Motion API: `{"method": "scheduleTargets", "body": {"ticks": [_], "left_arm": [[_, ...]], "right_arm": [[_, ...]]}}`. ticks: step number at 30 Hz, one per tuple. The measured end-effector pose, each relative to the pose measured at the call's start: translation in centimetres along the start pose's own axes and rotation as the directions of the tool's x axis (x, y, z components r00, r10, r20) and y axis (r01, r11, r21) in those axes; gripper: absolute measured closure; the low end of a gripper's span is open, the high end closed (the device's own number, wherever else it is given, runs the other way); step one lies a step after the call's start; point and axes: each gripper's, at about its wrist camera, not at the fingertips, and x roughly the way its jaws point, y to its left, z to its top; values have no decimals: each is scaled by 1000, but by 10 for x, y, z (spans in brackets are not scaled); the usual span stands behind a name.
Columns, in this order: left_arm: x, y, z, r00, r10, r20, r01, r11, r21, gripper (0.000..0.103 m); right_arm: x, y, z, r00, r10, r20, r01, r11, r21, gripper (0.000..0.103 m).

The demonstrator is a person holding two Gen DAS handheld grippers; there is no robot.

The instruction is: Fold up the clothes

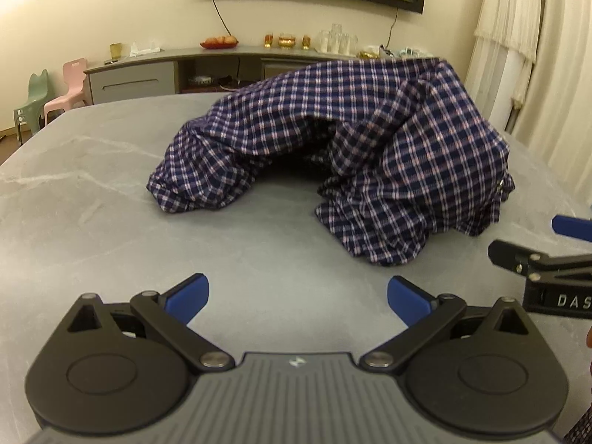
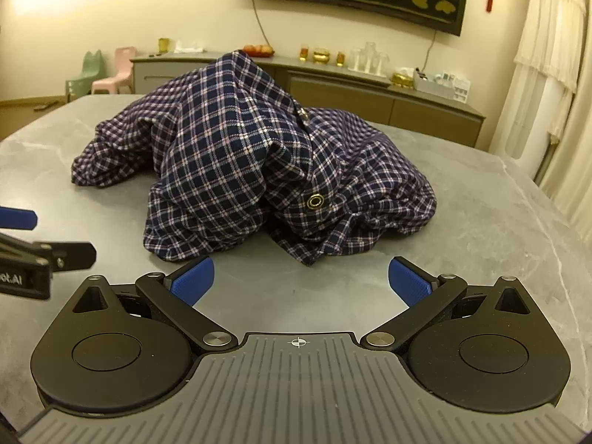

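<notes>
- The shirt (image 1: 355,155), navy plaid, lies in a crumpled heap on the grey table (image 1: 92,199).
- The left gripper (image 1: 298,298) hovers just short of it, fingers wide apart, holding nothing.
- The right gripper (image 2: 300,281) sits beside it, fingers likewise spread and empty.

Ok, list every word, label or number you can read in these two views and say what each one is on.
"DAS", cut off by the frame edge: white letters on the right gripper body, seen in the left wrist view.
"ot.AI", start cut off: white letters on the left gripper body, seen in the right wrist view.
Sideboard items: any labels too small to read.
Plaid shirt: no text visible.
</notes>
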Motion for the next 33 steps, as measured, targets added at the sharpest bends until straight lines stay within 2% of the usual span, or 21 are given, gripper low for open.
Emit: {"method": "scheduleTargets", "body": {"ticks": [13, 22, 33], "left_arm": [[8, 1, -1, 995, -68, -69, 65, 997, -46, 0], [8, -5, -4, 997, -51, -65, 50, 999, -17, 0], [8, -2, -3, 997, -56, -58, 54, 998, -35, 0]], "right_arm": [[3, -7, -2, 1000, 0, 8, 0, 999, 49, 2], [3, -5, -1, 1000, -4, 9, 4, 999, 37, 2], [4, -4, -1, 1000, -6, 5, 6, 999, 33, 2]]}}
